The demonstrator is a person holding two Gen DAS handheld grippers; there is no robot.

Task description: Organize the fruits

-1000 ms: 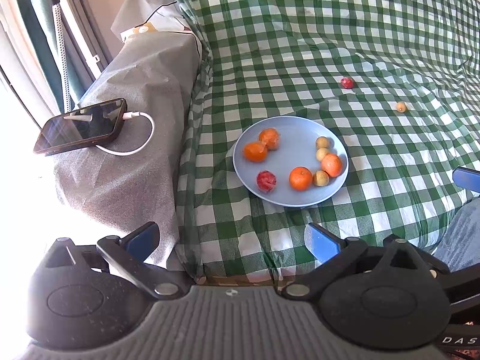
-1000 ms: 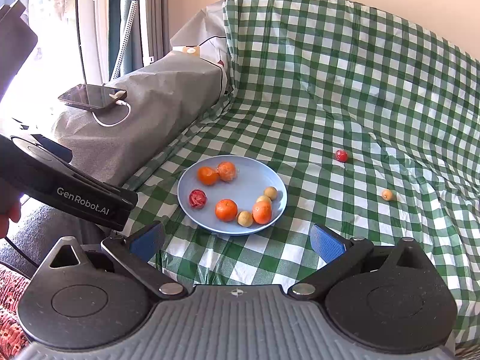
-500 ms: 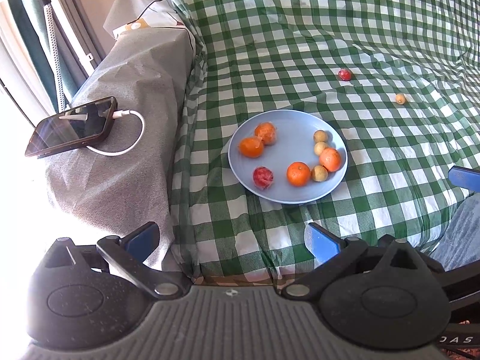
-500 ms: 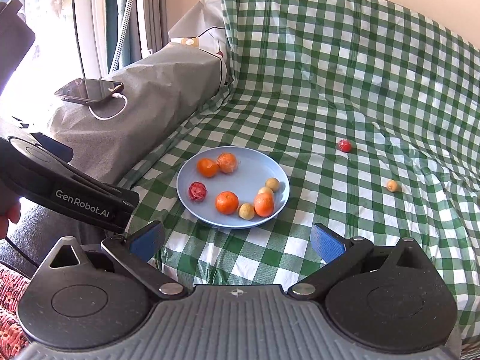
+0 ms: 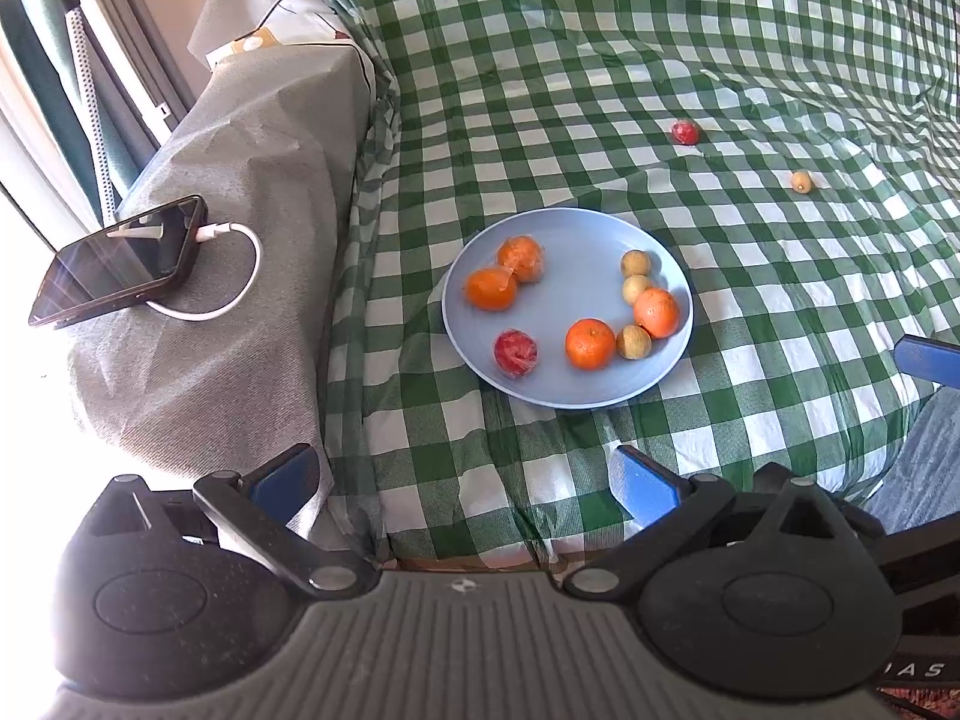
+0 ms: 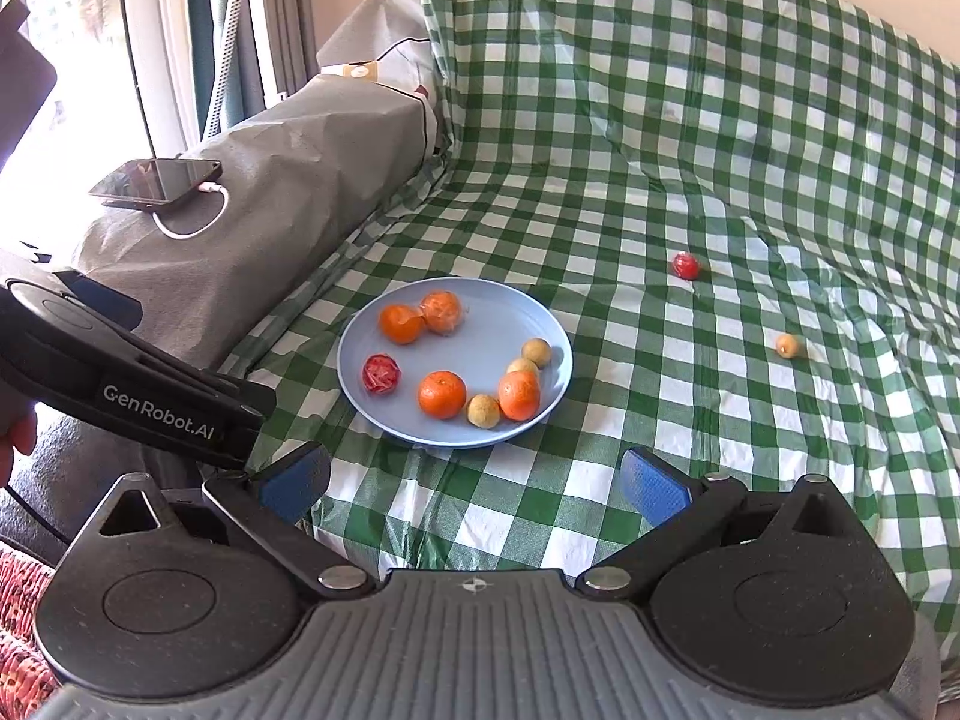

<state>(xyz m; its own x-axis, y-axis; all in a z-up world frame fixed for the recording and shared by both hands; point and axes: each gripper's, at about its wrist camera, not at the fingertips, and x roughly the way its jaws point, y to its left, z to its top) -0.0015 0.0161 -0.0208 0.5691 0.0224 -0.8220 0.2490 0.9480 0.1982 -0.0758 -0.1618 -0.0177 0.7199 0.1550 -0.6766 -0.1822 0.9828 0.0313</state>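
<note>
Right wrist view shows, nearest, the right gripper (image 6: 474, 480) with its blue fingers (image 6: 651, 483) spread wide and empty, hanging over the near edge of the green checked cloth (image 6: 690, 138); the left gripper (image 5: 462, 480), seen in its own view, is likewise spread and empty, low at the cloth's front edge. Just beyond sits the blue plate (image 6: 510, 312), holding four oranges, three small yellowish fruits and one wrapped red fruit. Farther out on the cloth, well apart from the plate, lie the loose red fruit (image 6: 685, 265) and, to its right, the loose yellow fruit (image 6: 787, 345). The step in hand looks like fetching one of these two strays, and the right gripper is the better placed for it. I would take the yellow one first, coming down from above with the fingers either side of its middle, closing gently since it is small and round and may roll on the creased, soft cloth. Pressing into the cloth could tip it away. To the far left, the phone (image 6: 157, 180) on the grey cover is best left alone.
</note>
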